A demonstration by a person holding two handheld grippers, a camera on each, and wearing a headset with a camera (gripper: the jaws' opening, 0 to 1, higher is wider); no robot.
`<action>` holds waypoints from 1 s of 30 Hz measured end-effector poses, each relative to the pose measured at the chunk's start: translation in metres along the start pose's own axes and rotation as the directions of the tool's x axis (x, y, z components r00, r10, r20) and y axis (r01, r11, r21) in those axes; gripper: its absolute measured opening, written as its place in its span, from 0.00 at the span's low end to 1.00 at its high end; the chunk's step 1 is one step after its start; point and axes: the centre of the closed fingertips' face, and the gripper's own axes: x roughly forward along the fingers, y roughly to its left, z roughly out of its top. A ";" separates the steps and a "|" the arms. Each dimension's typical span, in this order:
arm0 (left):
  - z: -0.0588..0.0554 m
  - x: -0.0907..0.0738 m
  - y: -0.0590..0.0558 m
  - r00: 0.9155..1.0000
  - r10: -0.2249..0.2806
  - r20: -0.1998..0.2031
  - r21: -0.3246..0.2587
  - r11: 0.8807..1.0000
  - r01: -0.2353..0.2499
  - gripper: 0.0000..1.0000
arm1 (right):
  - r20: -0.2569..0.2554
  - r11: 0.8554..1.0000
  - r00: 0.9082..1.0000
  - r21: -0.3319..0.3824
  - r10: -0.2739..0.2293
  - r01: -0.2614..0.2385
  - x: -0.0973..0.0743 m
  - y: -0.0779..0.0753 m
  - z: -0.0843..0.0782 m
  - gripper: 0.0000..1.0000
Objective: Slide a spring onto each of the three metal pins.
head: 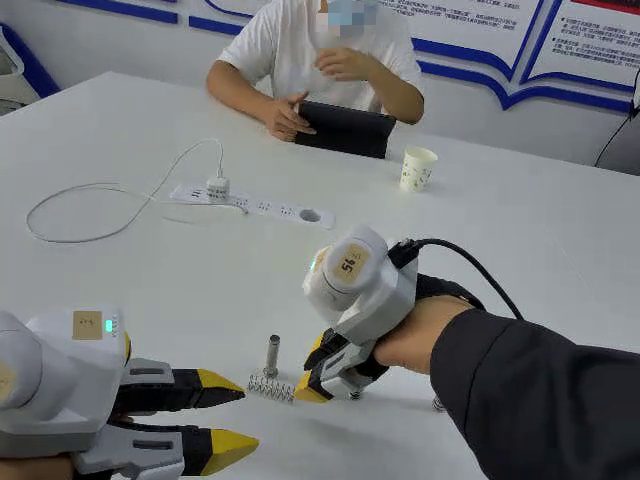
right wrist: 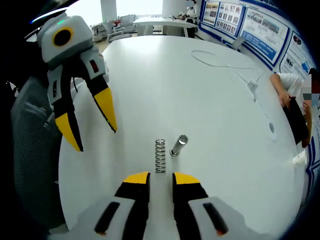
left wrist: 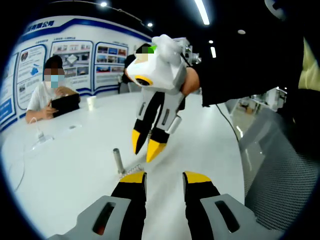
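A short metal pin stands upright on the white table. A small coil spring lies flat at its foot. My right gripper points down beside the spring, its yellow tips a little apart and holding nothing. In the right gripper view the spring lies just ahead of the right gripper, with the pin to its right. My left gripper hovers open at the bottom left, close to the spring. In the left gripper view the pin and spring sit just beyond the left gripper.
At the far side sits a person with a dark tablet. A paper cup stands to the right. A white power strip with a looping cable lies mid-table. My dark sleeve covers the lower right.
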 end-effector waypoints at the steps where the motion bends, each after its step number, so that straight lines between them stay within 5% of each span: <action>1: 0.000 0.000 0.000 1.000 0.001 0.000 0.000 1.000 -0.001 0.30 | -0.001 1.000 1.000 -0.001 -0.001 0.001 0.002 0.000 0.000 0.19; 20: -0.003 -0.006 0.005 1.000 0.017 -0.006 -0.007 1.000 -0.017 0.29 | -0.008 0.999 1.000 0.035 0.012 -0.012 0.027 0.002 -0.002 0.15; 30: -0.005 -0.009 0.006 1.000 0.025 -0.009 -0.007 1.000 -0.026 0.29 | -0.015 0.999 1.000 0.024 0.022 -0.022 0.027 0.008 -0.004 0.12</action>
